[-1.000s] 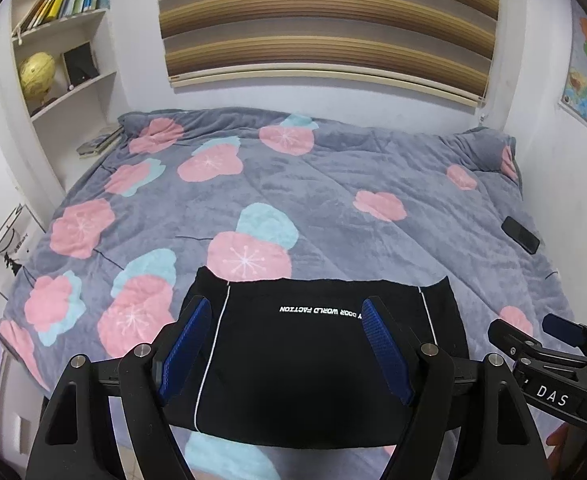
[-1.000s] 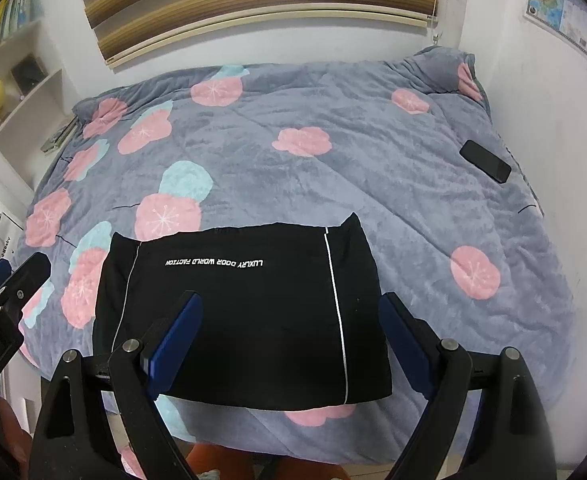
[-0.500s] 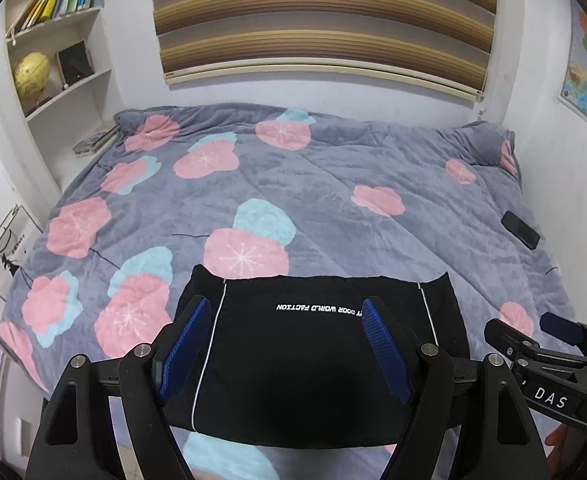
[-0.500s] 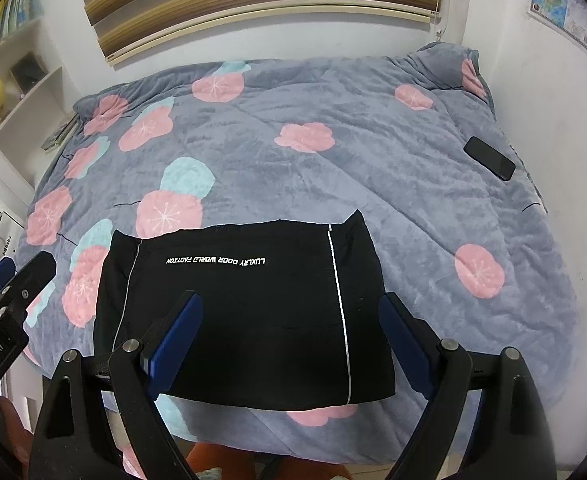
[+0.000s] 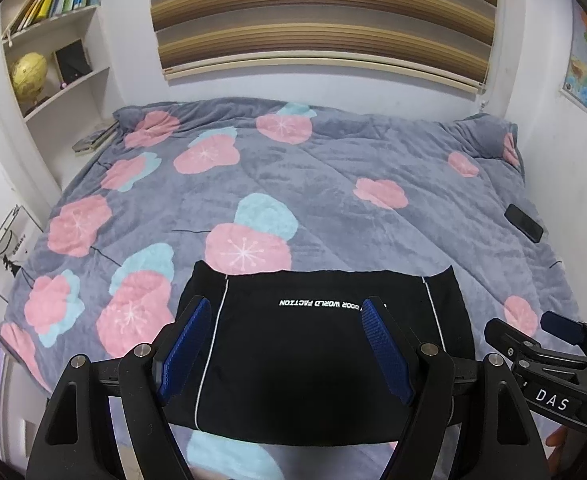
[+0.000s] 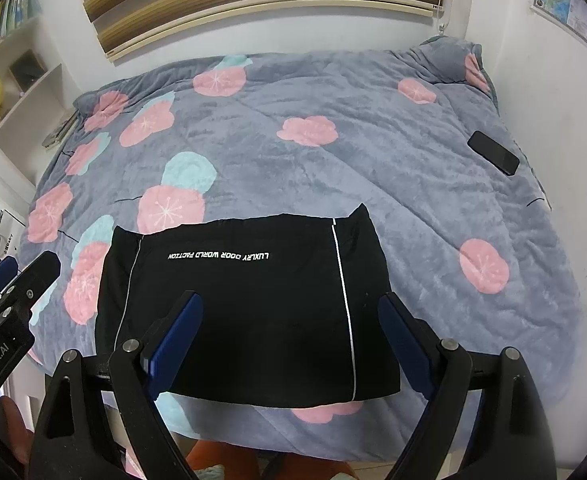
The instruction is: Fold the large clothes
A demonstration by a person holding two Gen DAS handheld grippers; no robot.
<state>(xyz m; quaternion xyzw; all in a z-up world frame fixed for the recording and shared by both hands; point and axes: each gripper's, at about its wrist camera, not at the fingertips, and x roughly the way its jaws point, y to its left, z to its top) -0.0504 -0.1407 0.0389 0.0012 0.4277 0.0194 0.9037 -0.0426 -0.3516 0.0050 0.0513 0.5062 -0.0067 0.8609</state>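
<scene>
Both claws, left (image 5: pixel 285 344) and right (image 6: pixel 289 336), pull back slightly, spread wide, empty. Ahead lies the folded garment (image 6: pixel 245 304), long axis crosswise, lettering reading upside down.

Home bedroom, bed (image 5: pixel 333 184), bookshelf (image 5: pixel 53 40), blinds (image 5: pixel 321 12)

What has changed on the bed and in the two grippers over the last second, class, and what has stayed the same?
Almost nothing changed. Both views shift slightly, showing a little more of the room, as though the open left gripper and open right gripper eased back a touch. Nothing was grasped or released. The folded black garment with white lettering stays flat on the grey floral blanket, and the black phone has not moved.
</scene>
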